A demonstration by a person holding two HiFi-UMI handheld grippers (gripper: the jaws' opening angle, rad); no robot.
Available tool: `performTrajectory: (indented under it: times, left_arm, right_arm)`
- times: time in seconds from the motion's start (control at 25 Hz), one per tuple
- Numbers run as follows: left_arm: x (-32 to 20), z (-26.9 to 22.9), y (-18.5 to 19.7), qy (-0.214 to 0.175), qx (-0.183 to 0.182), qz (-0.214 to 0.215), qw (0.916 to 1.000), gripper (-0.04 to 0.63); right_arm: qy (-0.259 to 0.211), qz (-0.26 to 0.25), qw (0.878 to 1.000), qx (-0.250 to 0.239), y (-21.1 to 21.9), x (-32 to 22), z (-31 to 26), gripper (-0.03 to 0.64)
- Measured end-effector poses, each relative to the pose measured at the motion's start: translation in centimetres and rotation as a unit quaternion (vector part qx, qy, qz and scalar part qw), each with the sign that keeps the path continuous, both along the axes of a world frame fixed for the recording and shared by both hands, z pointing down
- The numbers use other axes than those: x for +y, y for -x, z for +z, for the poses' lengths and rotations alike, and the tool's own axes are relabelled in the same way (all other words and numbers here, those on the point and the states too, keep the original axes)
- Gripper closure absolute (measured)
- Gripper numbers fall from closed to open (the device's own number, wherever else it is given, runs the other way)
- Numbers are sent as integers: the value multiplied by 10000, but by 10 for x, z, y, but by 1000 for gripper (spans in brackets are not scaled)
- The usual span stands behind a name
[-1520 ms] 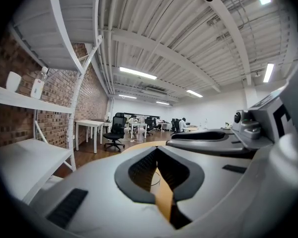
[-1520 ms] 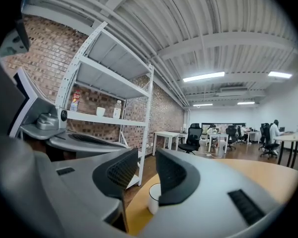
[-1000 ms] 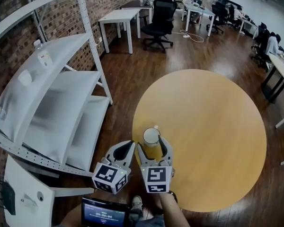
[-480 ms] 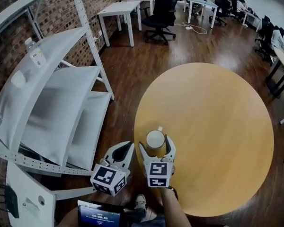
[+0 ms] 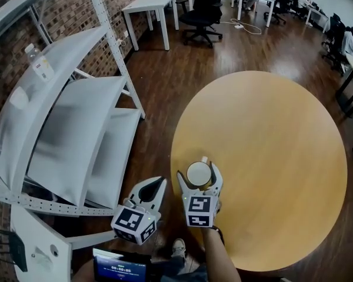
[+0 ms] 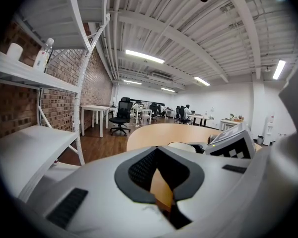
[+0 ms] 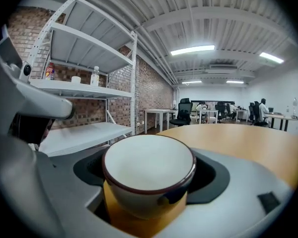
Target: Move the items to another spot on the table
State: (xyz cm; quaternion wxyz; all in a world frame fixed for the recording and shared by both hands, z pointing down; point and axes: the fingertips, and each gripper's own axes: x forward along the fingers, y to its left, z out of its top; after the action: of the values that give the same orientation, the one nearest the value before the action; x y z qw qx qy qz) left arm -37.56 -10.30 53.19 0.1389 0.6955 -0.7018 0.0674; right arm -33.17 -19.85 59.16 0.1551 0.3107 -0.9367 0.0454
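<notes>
A cream cup (image 5: 198,173) with a dark red rim stands near the left edge of the round wooden table (image 5: 270,157), its handle pointing away from me. My right gripper (image 5: 199,176) straddles it. Its jaws have just been opening and stand wide, one finger (image 5: 182,181) on each side of the cup and not pressing it. The right gripper view shows the cup (image 7: 148,170) filling the space between the dark pads (image 7: 87,170). My left gripper (image 5: 159,182) hangs left of the table edge, over the floor, shut and empty; its tips (image 6: 157,150) meet.
White metal shelving (image 5: 76,128) stands close on the left, with a clear bottle (image 5: 40,63) on an upper shelf. A small screen (image 5: 120,269) sits below the grippers. White desks (image 5: 156,4) and an office chair (image 5: 203,10) stand beyond the table.
The right gripper has sunk toward the table with the cup, and its fingers now stand wider apart around it. The left gripper has dropped a little too.
</notes>
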Motion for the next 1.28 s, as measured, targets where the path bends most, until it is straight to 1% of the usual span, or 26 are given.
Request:
performTrajectory:
  times: [0.08, 0.12, 0.2, 0.64, 0.92, 1.28]
  left_arm:
    - [1, 2, 0, 23, -7, 4, 10000, 594]
    - [1, 2, 1, 33, -14, 4, 10000, 593]
    - [2, 2, 1, 45, -23, 3, 10000, 594]
    - [5, -4, -6, 34, -76, 53, 10000, 594]
    - [3, -14, -16, -42, -95, 89, 9999, 594]
    - [3, -53, -26, -399, -99, -30, 9991, 594]
  right_arm:
    - [-41, -44, 10000, 68, 1, 0, 4, 161]
    - [-59, -66, 9999, 69, 0, -1, 4, 193]
    - [-86, -98, 9999, 31, 1, -1, 4, 213]
    - [-129, -225, 9997, -41, -3, 1, -5, 216]
    - [-304, -311, 9989, -197, -8, 11, -37, 216]
    - [-576, -357, 9970, -374, -20, 25, -106, 215]
